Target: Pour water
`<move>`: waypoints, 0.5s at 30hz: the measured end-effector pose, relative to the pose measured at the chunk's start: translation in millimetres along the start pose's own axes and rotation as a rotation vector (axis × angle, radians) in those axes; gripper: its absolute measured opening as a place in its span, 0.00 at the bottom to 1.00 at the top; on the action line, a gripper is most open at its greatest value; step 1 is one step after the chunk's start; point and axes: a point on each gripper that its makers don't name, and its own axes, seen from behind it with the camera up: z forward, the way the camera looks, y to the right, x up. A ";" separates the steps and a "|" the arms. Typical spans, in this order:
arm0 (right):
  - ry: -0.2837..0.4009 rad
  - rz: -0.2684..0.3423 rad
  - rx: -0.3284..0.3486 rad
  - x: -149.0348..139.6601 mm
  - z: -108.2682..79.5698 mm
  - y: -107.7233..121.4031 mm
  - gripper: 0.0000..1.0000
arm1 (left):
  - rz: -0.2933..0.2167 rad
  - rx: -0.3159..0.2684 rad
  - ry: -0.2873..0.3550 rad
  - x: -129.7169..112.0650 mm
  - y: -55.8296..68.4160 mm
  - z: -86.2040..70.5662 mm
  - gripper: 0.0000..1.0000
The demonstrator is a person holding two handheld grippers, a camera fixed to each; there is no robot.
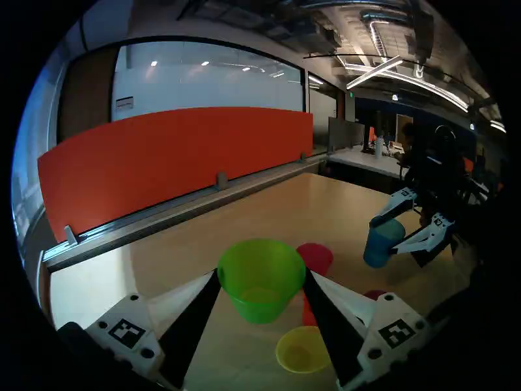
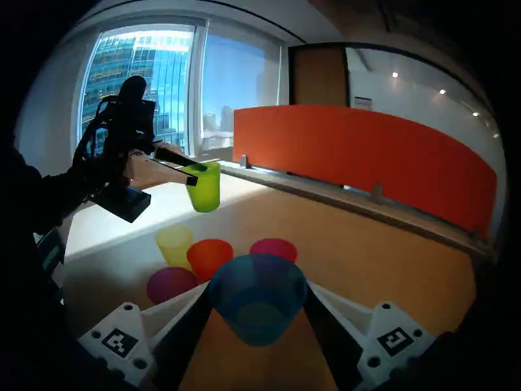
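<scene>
My left gripper (image 1: pixel 260 279) is shut on a green cup (image 1: pixel 262 290), held upright and lifted above the wooden table (image 1: pixel 306 202). Farther right, my right gripper (image 1: pixel 385 236) is shut on a blue cup (image 1: pixel 381 244), also held off the table. In the right gripper view the blue cup (image 2: pixel 257 303) sits upright between my right gripper's (image 2: pixel 258 293) fingers. Across the table the left gripper (image 2: pixel 194 173), held by a hand, grips the green cup (image 2: pixel 206 189) by its rim. Whether either cup holds water cannot be told.
Below and between the held cups stand a yellow cup (image 2: pixel 174 243), an orange-red cup (image 2: pixel 210 257), a magenta cup (image 2: pixel 273 247) and a purple cup (image 2: pixel 169 284). An orange partition (image 2: pixel 365 153) runs along the table's far edge. Windows (image 2: pixel 150 85) lie behind the person's arm.
</scene>
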 end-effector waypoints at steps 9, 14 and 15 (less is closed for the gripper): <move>0.063 -0.023 -0.002 30.9 -14.3 -12.7 0.92 | 0.002 0.019 0.096 24.5 13.4 -37.4 0.89; 0.099 -0.026 0.008 46.8 -19.8 -21.9 0.92 | 0.003 0.029 0.145 34.2 22.2 -55.4 0.89; 0.106 -0.026 0.010 49.4 -20.6 -23.6 0.92 | 0.001 0.029 0.153 35.6 24.1 -58.6 0.89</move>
